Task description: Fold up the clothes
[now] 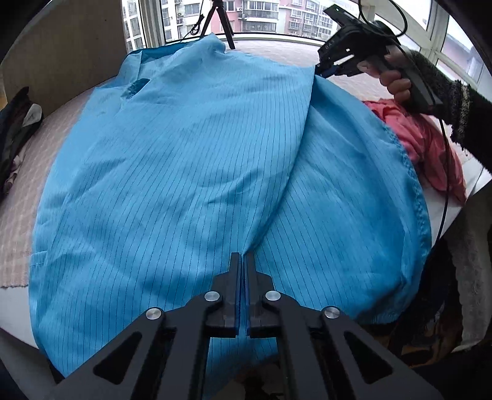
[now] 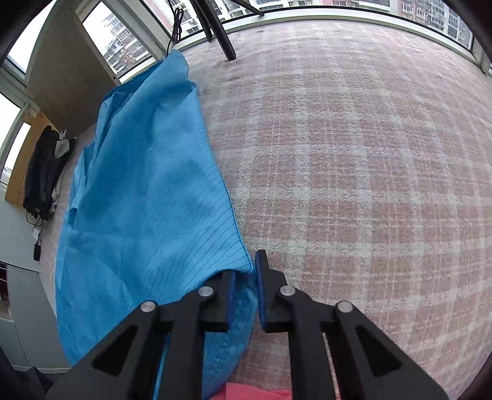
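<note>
A blue pinstriped garment [image 1: 172,172] lies spread on the bed, one side folded over along a long crease. My left gripper [image 1: 243,261] is shut on the near end of that folded edge. My right gripper [image 1: 323,69] shows in the left wrist view at the far end of the same edge, held by a hand. In the right wrist view the garment [image 2: 138,200] hangs to the left, and the right gripper [image 2: 249,261] has its jaws slightly apart, with the cloth's corner between them and draped over the left finger [image 2: 226,295].
A pink plaid bedspread [image 2: 353,169] covers the bed. A pink garment [image 1: 424,141] lies at the right. Dark clothes [image 1: 15,132] lie at the left by the headboard. A tripod [image 1: 218,21] stands on the far side by the windows.
</note>
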Tool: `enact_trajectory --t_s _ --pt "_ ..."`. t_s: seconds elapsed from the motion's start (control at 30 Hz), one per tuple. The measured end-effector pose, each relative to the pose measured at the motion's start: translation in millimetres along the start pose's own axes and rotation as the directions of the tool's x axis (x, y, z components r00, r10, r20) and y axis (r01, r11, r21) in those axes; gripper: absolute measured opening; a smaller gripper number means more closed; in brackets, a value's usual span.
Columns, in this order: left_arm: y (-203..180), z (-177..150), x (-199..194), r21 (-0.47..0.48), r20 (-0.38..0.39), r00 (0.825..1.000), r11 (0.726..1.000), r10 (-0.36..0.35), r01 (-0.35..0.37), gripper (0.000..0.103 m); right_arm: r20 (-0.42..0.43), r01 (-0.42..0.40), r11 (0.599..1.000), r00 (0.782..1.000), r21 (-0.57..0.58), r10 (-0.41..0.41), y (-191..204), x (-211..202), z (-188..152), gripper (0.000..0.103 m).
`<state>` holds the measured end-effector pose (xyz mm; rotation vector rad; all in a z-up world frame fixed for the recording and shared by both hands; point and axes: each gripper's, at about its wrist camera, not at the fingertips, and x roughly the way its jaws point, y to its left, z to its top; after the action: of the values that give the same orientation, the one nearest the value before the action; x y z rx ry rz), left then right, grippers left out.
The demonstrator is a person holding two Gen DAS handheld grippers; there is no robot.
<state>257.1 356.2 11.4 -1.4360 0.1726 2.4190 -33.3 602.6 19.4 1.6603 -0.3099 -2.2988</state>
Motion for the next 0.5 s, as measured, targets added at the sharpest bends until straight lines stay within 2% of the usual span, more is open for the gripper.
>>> enact_trajectory --t_s 0.07,0.17,0.27,0.37,0.43,0.5 --pt "3 6 -10 -0.046 0.016 0.998 0.997 -0.055 0.056 0.001 0.007 -0.01 1.0 1.0 -0.007 0.01 -1 -5 3 0.009" --pt "-9 19 -35 -0.064 0.05 0.981 0.98 -0.186 0.189 0.001 0.022 -0.019 0.999 1.0 -0.028 0.02 -2 -16 8 0.007" --pt "-40 29 -50 0.019 0.067 0.964 0.967 -0.255 0.255 0.001 0.028 -0.037 0.999 0.999 -0.017 0.037 -9 -24 18 0.007" --pt "-72 34 -45 0.07 0.044 0.937 0.936 -0.347 0.344 0.001 0.02 -0.021 0.999 1.0 -0.025 0.021 -12 -25 25 0.006" --pt "-93 35 -35 0.121 0.026 0.935 0.929 -0.354 0.349 0.001 0.011 0.006 0.999 1.0 -0.034 -0.006 -14 -21 28 0.006" --pt "-107 37 -24 0.122 0.007 0.919 0.913 -0.393 0.39 0.001 0.006 0.015 1.0 1.0 -0.018 -0.015 -19 -16 30 0.006"
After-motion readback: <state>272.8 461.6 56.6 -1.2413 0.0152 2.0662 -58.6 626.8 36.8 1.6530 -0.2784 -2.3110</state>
